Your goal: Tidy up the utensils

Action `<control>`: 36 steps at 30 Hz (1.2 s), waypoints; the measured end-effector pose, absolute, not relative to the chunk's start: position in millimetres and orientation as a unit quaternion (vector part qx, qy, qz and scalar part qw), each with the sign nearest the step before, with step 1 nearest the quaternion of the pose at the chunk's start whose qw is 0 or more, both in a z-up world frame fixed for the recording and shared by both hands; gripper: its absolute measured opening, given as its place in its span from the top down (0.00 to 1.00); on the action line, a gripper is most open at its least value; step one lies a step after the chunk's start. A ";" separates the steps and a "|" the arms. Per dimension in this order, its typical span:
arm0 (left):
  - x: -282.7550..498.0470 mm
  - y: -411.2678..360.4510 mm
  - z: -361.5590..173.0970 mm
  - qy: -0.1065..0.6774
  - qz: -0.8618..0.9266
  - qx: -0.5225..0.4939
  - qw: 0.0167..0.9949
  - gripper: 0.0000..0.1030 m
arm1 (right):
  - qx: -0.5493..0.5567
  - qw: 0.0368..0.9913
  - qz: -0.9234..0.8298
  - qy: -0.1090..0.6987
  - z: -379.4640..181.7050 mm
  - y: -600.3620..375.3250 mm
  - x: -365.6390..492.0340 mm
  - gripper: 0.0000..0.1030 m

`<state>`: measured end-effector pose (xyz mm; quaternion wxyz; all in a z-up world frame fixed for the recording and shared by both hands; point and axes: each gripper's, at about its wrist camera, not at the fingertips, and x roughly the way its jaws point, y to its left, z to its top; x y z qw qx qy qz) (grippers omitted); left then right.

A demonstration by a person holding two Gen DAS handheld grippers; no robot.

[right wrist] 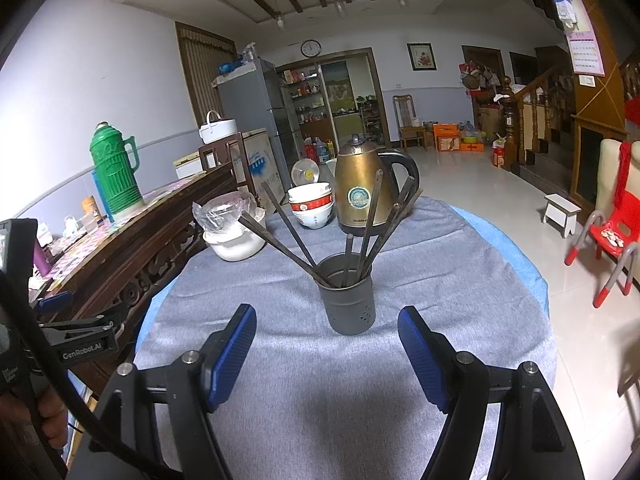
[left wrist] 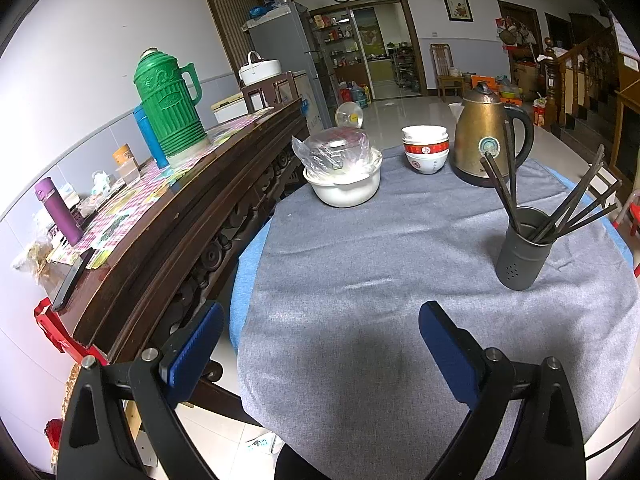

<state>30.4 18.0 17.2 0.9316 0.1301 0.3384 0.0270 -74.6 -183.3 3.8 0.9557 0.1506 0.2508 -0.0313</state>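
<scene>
Dark grey perforated metal utensil cup (right wrist: 349, 300) upright on grey-clothed bench (right wrist: 460, 280), dark chopsticks (right wrist: 288, 236) fanned inside. Your right gripper (right wrist: 326, 354) near it, fingers wide, empty; left gripper (left wrist: 320, 344) likewise.

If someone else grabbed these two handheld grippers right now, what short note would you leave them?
Left gripper: open, empty, over the grey tablecloth.
Right gripper: open, empty, facing the dark grey perforated metal holder.
Things: the dark chopsticks stand splayed inside the holder, in front of the brass-coloured electric kettle and the stacked red-and-white bowls.
Done: no chopstick seen lying loose on the cloth.
Left: perhaps straightening the splayed chopsticks; nothing is held.
</scene>
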 end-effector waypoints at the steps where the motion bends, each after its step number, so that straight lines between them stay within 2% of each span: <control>1: 30.5 17.9 17.2 0.338 0.027 0.130 0.932 0.05 | 0.151 0.956 -0.032 0.251 4.0 -183.0 -74.8 0.25; 36: 30.9 21.9 16.8 0.338 0.031 0.125 0.932 0.05 | 0.152 0.955 -0.032 0.252 3.6 -181.4 -73.9 0.25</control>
